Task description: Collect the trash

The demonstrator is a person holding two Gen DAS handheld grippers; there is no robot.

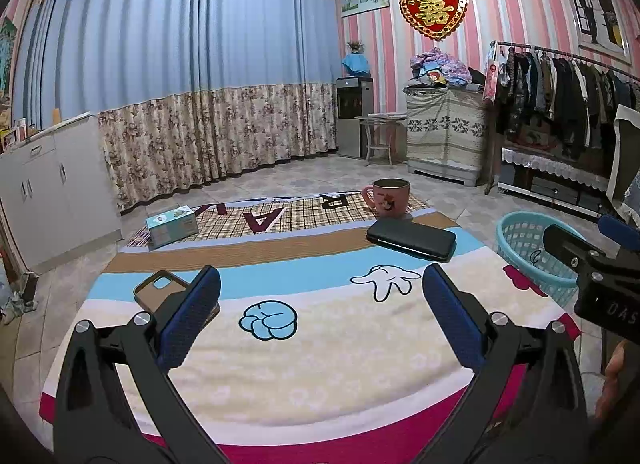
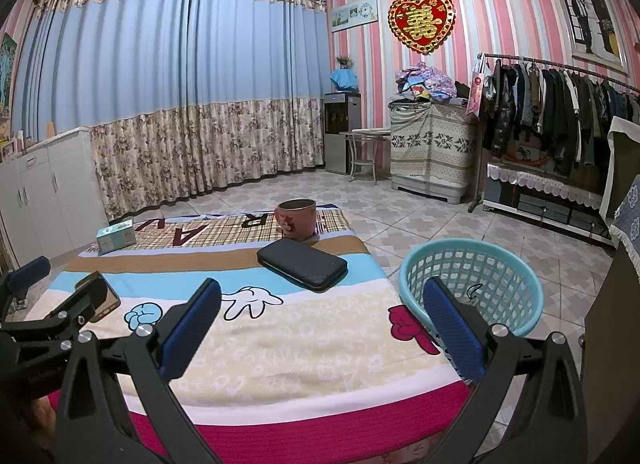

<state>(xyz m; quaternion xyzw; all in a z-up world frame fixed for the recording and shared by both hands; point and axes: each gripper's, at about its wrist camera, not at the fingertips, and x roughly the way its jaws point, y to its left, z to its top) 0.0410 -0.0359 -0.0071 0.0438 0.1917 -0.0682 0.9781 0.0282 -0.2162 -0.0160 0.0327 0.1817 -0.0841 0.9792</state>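
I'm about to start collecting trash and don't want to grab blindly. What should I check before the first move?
1. Left gripper open, holding nothing: ok.
2. Right gripper open, holding nothing: ok.
3. Turquoise plastic lattice basket upright beside the patterned blanket, mouth unobstructed: ok.
4. Obvious trash on the blanket: cannot tell; only a black wallet, pink mug, tan phone case and teal tissue box show.
5. Basket's contents: cannot tell, one small dark scrap visible.
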